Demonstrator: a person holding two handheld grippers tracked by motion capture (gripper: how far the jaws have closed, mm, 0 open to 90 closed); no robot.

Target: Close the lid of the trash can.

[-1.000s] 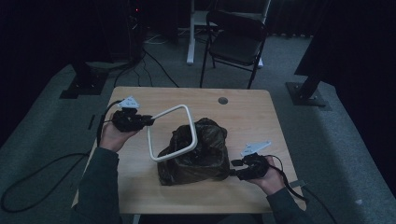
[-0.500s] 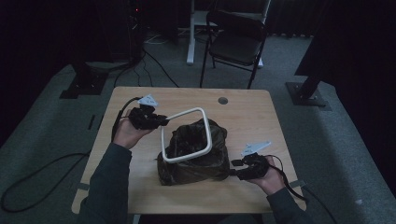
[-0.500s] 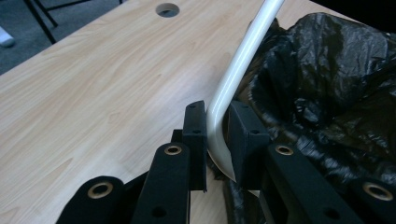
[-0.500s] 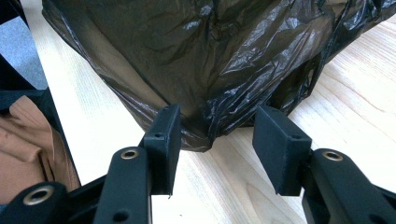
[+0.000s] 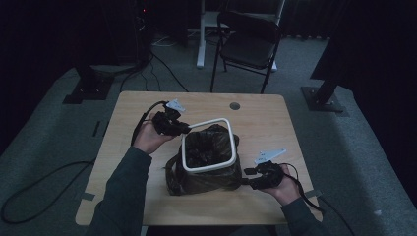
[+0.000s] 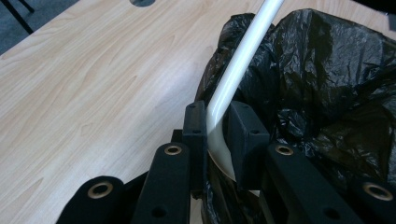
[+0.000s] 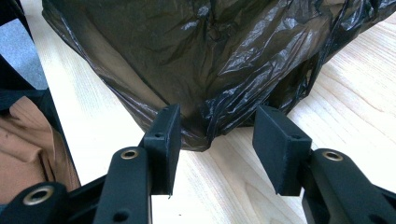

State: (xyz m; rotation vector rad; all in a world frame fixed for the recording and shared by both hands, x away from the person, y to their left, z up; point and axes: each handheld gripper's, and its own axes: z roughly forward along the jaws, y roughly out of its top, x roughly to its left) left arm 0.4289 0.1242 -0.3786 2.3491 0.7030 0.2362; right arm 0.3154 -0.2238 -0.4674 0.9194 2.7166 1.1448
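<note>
A: Entry. White rounded-square plastic ring (image 5: 207, 145) sits over the mouth of the small bin lined with a crinkled black plastic bag (image 5: 204, 167), mid-table on the pale wooden table (image 5: 128, 123). The ring looks tilted, far edge higher; whether it touches the rim all round I cannot tell.

B: Tools?

A: Left gripper (image 5: 183, 129) is clamped narrow on the ring's near-left corner; in the left gripper view the white bar (image 6: 233, 74) runs up from between the pads. Right gripper (image 5: 248, 179) stands half-wide just beside the bin's right side, nothing between its jaws; the right gripper view has bag film (image 7: 210, 60) just ahead of the pads (image 7: 163, 140), apart from them.

B: Step?

A: My reading: seating the ring to trap the liner. Not seated yet.

B: Next move calls for?

A: Probably squaring the ring to the rim and pressing it level, right gripper steadying the bin. Risk: loose film bunching under one corner.
</note>
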